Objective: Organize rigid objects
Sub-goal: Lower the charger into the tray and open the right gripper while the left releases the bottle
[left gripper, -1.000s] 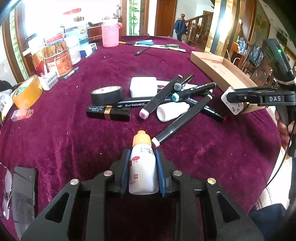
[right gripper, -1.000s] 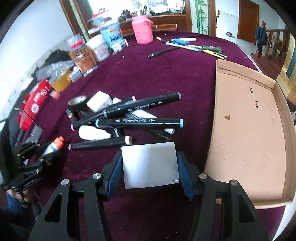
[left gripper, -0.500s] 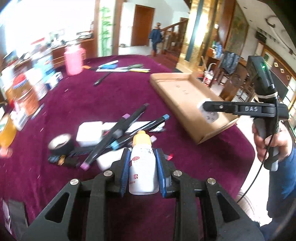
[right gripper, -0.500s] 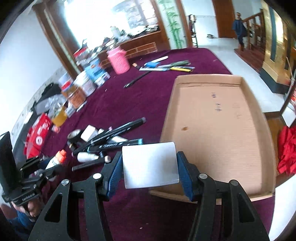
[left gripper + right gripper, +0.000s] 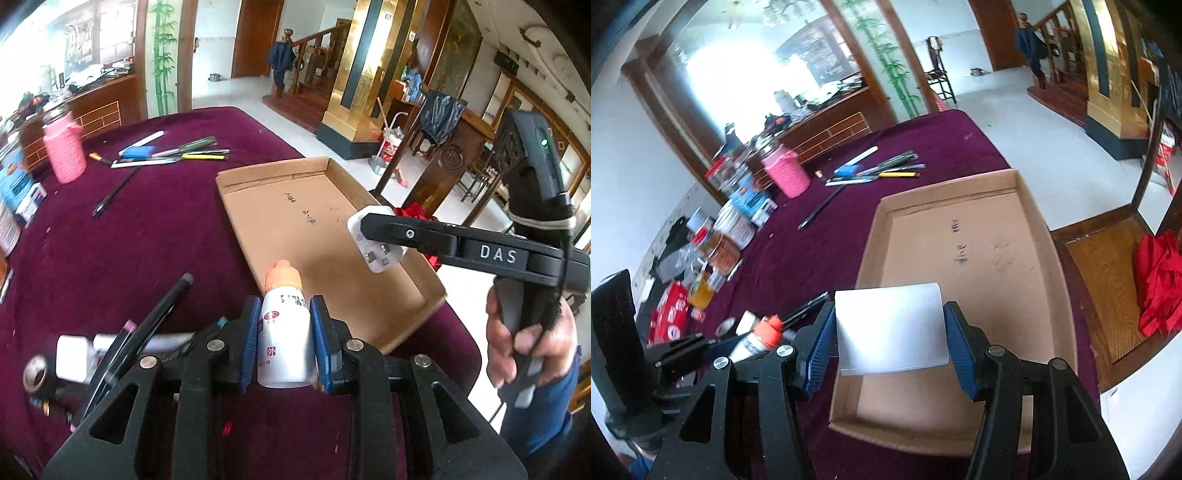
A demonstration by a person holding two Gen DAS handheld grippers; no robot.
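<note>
1. Presently the left tool is clenched on a small white bottle with an orange cap, its blue pads pressing both sides; the bottle hangs above the near edge of the cardboard tray.
2. The right tool grips a white plug adapter, held over the tray's near end; its prongs show in the left view.
3. The tray lies on the maroon-clothed worktop, bare inside save some handwriting.
4. Markers and a black tape roll lie left of the left tool.
5. A pink cup and several pens sit at the far side.
</note>
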